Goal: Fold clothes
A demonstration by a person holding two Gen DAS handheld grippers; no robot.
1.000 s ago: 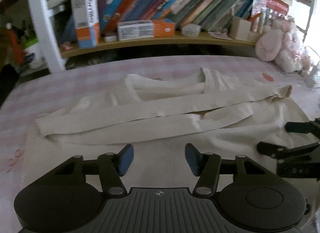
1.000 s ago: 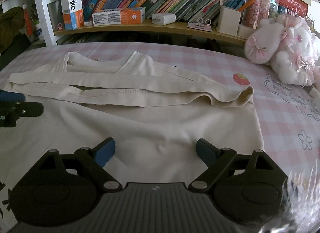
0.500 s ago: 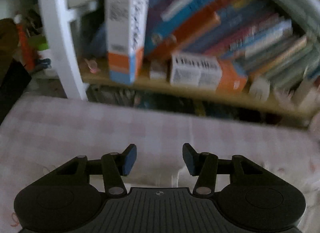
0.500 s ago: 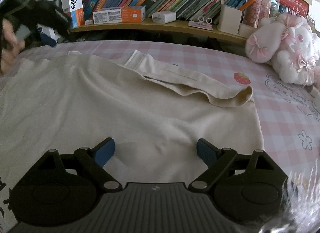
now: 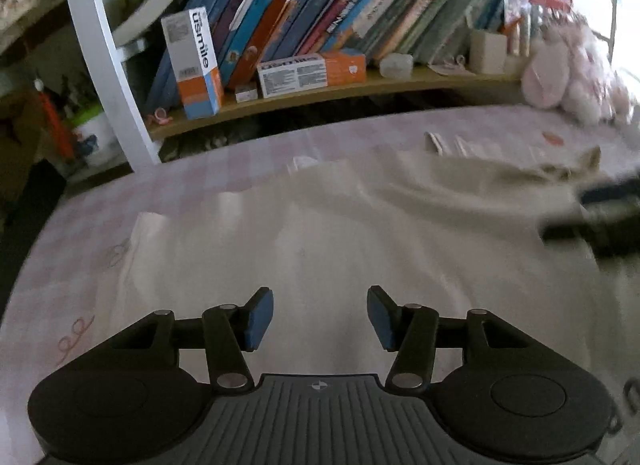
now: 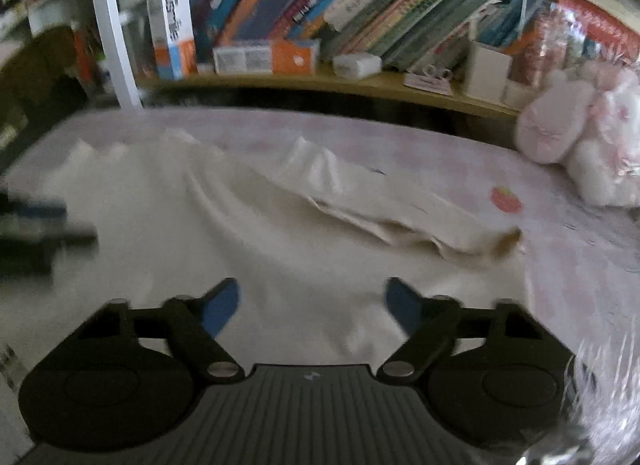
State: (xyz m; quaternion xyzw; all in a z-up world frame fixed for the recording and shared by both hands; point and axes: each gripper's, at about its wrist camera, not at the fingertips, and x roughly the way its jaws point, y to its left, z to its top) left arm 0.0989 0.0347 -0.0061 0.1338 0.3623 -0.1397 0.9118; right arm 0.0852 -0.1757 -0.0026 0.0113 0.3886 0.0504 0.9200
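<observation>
Right wrist view: right tongs (image 6: 310,307) closing, empty, over cream cotton garment (image 6: 280,233); left tongs (image 5: 320,315) apart. Hem grasp judged next.

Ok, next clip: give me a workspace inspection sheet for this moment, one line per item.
Surface: pink checked tablecloth, mostly covered.
Job's things: cream garment spread out, a folded band along its far right edge.
Clutter: pink plush toy at the table's right end.
Grippers: left gripper open over the garment, nothing between its jaws; right gripper closing, pads clear of the fabric.
Cables: nothing seen.
Surroundings: shelf with books and boxes behind the table.
</observation>
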